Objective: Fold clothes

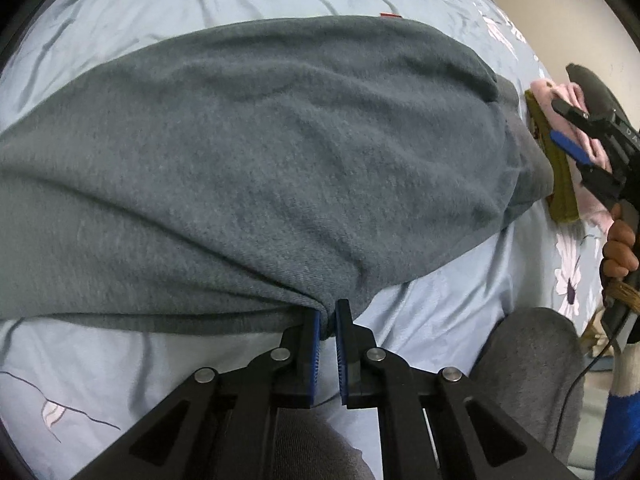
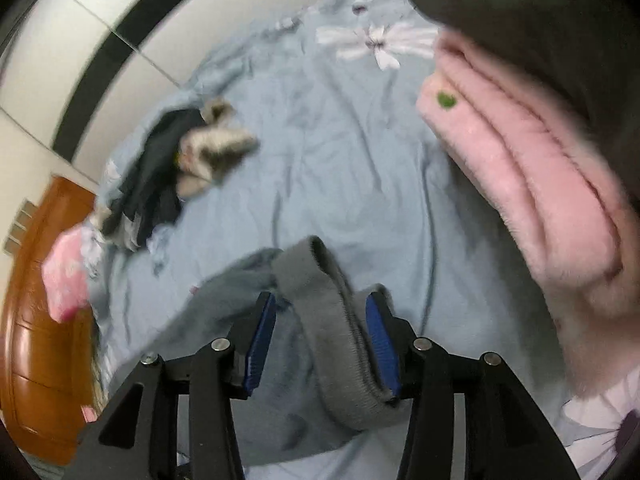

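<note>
A grey-blue sweatshirt (image 1: 260, 152) lies spread across the light blue bedsheet (image 1: 440, 308). My left gripper (image 1: 327, 316) is shut on the sweatshirt's near edge, cloth pinched between its blue pads. My right gripper (image 2: 322, 314) is open in the right wrist view; the sweatshirt's grey ribbed hem (image 2: 336, 320) lies between its fingers, against the right pad (image 2: 382, 344). The right gripper also shows in the left wrist view (image 1: 570, 130), beyond the sweatshirt's right end.
A stack of folded clothes stands at the right: a pink fleece (image 2: 532, 184) under a dark garment (image 2: 540, 20), with an olive knit (image 1: 560, 184) below. A dark and furry heap (image 2: 176, 172) and a pink garment (image 2: 64, 280) lie far left. A wooden headboard (image 2: 36, 320) borders the bed.
</note>
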{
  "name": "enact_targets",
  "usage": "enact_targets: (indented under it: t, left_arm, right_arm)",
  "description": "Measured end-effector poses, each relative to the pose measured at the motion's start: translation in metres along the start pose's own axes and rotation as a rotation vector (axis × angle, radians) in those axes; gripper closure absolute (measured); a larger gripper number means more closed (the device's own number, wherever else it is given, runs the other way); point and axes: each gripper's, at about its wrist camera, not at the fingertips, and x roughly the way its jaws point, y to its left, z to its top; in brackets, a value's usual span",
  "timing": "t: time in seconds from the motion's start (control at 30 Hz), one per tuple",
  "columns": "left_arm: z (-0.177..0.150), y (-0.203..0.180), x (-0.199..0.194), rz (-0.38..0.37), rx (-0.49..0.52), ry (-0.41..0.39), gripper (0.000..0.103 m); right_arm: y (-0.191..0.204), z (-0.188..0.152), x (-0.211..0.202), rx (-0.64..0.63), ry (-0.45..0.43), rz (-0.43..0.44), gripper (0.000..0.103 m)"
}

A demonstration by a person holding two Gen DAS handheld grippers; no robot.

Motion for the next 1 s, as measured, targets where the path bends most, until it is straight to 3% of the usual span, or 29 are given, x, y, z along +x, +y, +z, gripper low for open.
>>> enact_targets:
  t: [0.1, 0.3, 0.47, 0.53, 0.57, 0.6, 0.83, 0.93, 1.0]
  left_arm:
    - [-0.001, 0.002, -0.001, 0.012, 0.013, 0.003, 0.095]
    - [-0.006, 0.021, -0.007, -0.035, -0.028, -0.005, 0.095]
    - [-0.009, 0.035, -0.011, -0.055, -0.035, 0.002, 0.095]
    - [-0.011, 0.040, -0.014, -0.065, -0.038, -0.004, 0.094]
    - [-0.012, 0.043, -0.017, -0.072, -0.040, -0.011, 0.094]
    - [-0.013, 0.045, -0.020, -0.079, -0.041, -0.019, 0.094]
    - [-0.028, 0.065, -0.040, -0.159, -0.037, -0.057, 0.094]
    - [-0.032, 0.074, -0.042, -0.191, -0.035, -0.040, 0.094]
    - [-0.033, 0.077, -0.042, -0.190, -0.023, -0.026, 0.094]
  right_arm:
    - [0.008, 0.006, 0.017, -0.095, 0.027, -0.022, 0.053]
    - [0.000, 0.037, 0.072, -0.088, 0.158, 0.005, 0.051]
    - [0.002, 0.042, 0.089, -0.106, 0.221, 0.066, 0.053]
    - [0.004, 0.043, 0.086, -0.118, 0.232, 0.098, 0.068]
    - [0.005, 0.043, 0.083, -0.125, 0.237, 0.114, 0.088]
    - [0.007, 0.042, 0.077, -0.137, 0.238, 0.129, 0.094]
    - [0.021, 0.052, 0.007, -0.182, 0.182, 0.186, 0.100]
    - [0.023, 0.050, -0.021, -0.183, 0.138, 0.133, 0.099]
    - [0.018, 0.044, -0.012, -0.196, 0.160, 0.036, 0.100]
